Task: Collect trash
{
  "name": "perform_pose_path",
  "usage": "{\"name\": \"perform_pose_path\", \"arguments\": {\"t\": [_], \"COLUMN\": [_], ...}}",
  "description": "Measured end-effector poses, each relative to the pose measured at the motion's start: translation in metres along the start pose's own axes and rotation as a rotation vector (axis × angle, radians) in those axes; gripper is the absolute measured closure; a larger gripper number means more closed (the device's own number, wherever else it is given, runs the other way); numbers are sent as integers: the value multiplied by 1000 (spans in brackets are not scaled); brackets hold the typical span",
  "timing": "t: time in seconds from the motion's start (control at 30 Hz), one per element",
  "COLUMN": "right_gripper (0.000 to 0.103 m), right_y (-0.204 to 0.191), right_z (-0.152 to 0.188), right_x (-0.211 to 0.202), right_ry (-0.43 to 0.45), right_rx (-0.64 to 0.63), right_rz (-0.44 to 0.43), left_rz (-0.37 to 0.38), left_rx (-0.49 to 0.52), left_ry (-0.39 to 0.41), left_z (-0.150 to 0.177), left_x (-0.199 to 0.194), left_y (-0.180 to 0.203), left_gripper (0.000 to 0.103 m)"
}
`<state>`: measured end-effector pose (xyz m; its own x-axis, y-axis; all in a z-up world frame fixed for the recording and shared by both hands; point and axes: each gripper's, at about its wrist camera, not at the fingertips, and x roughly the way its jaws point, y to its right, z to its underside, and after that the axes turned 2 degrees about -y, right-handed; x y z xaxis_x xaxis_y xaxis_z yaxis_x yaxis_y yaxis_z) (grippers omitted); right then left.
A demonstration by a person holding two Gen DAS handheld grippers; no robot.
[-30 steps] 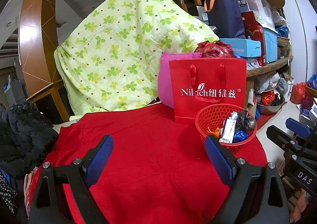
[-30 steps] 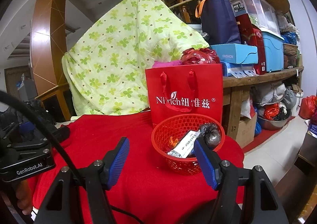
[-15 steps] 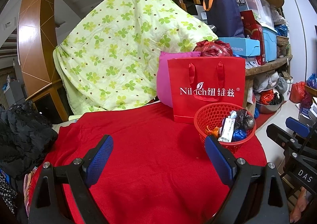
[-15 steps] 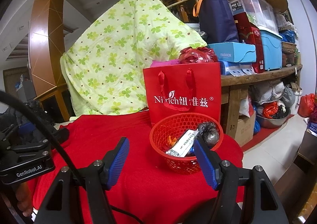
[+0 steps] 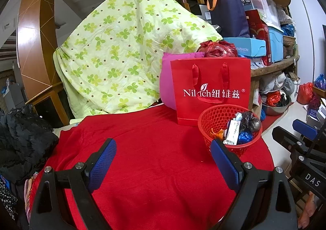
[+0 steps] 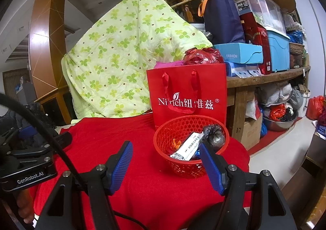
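Nothing of note has changed over the last second: both views match the earlier ones, apart from a slight drift in framing, and the fingers of both grippers stand as wide as they did. With the cloth bare and the trash in the basket, I judge the collecting done or nearly done, and this reads as a pause at the end.

The red cloth (image 5: 154, 148) covers the table and fills the space ahead of and beneath both pairs of fingers; no loose scrap shows on it. Beyond the fingertips stands the red paper bag (image 6: 187, 99), upright, just behind the basket.

The red basket (image 6: 190, 148) sits on the cloth, partly hidden behind the right gripper's right-hand finger and reaching into the gap between its fingers. From the left gripper it lies past the right-hand fingertip, off to that side. In it lies the trash: a white printed box (image 6: 188, 146), a crumpled dark plastic wad (image 6: 215, 136), a blue wrapper (image 5: 244, 137) and an orange scrap (image 6: 176, 142).

The left gripper (image 5: 163, 160) is spread wide and empty, with only cloth between its fingers. The right gripper (image 6: 166, 167) is parted somewhat less and also grips nothing; its pads touch nothing.
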<state>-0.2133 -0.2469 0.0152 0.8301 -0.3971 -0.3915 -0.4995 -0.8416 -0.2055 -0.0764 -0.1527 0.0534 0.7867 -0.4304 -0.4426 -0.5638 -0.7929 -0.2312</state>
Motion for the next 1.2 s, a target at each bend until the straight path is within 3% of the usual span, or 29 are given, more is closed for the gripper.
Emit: {"name": "perform_pose_path", "arguments": {"t": [1.0,1.2], "right_gripper": [31,30], "right_y": [3,-10], "right_z": [2,6], "right_x": [4,25], "right_ry": [-4,-26], "right_rx": [7,-23], "right_rz": [5,-14], "left_rz": [13,0], "left_rx": [5,-69], "left_ry": [-8,6], "left_z": [4,16], "left_x": [2,17], "left_y": [-1,-31], "left_gripper": [9,9]}}
